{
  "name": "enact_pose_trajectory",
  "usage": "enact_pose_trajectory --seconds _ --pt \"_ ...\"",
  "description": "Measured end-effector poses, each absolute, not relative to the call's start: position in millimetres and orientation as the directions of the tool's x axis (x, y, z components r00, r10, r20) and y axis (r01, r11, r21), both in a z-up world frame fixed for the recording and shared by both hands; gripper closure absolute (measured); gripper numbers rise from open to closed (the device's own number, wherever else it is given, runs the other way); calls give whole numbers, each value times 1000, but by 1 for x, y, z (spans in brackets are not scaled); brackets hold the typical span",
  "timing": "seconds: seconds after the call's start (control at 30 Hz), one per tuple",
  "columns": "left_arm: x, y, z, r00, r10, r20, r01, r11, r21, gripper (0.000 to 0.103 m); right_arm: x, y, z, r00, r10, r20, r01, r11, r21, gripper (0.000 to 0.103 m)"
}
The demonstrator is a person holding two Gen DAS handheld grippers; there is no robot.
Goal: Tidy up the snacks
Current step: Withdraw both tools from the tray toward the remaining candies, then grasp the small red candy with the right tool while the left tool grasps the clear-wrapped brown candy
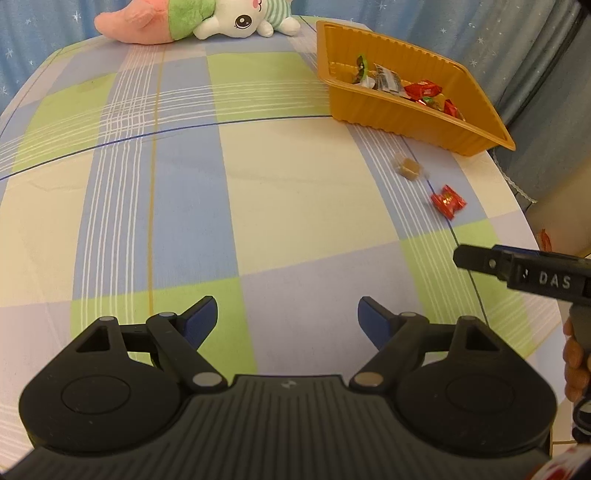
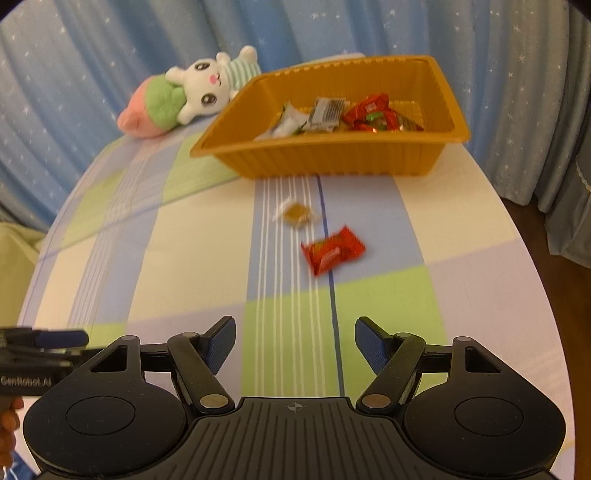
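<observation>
An orange plastic tray (image 2: pixel 332 162) (image 1: pixel 406 118) stands at the far side of the table and holds several wrapped snacks (image 2: pixel 365 112). Two snacks lie loose on the checked tablecloth in front of it: a red wrapped candy (image 2: pixel 332 249) (image 1: pixel 447 201) and a small brown candy in clear wrap (image 2: pixel 296 213) (image 1: pixel 407 168). My right gripper (image 2: pixel 295 345) is open and empty, a short way before the red candy. My left gripper (image 1: pixel 286 321) is open and empty over bare cloth, well left of the candies. The right gripper's side shows in the left wrist view (image 1: pixel 524 271).
A plush bunny with a pink and green body (image 1: pixel 192 18) (image 2: pixel 184 98) lies at the table's far edge, left of the tray. Blue starred curtains (image 2: pixel 110 55) hang behind. The table's right edge (image 1: pixel 517 184) drops off close to the candies.
</observation>
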State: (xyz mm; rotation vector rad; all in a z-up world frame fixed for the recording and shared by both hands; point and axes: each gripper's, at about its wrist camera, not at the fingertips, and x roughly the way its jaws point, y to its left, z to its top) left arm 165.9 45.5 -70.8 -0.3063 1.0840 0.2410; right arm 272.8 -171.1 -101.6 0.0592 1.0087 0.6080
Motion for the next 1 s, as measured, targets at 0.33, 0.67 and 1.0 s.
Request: enact_pose_trajectory --seconds 0.33,0.67,1.0 --pt "185 64 -75 455 42 -889 -355 925 -138 22 304 -156 -118 417 505 -756 -401 848 346 37" --pt "201 69 -78 459 37 -888 -347 927 -140 21 325 -145 -123 451 464 -762 -366 875 316 50" --pt "214 61 -79 472 25 -881 -303 943 -136 22 315 -131 -126 498 394 -773 -490 863 124 70"
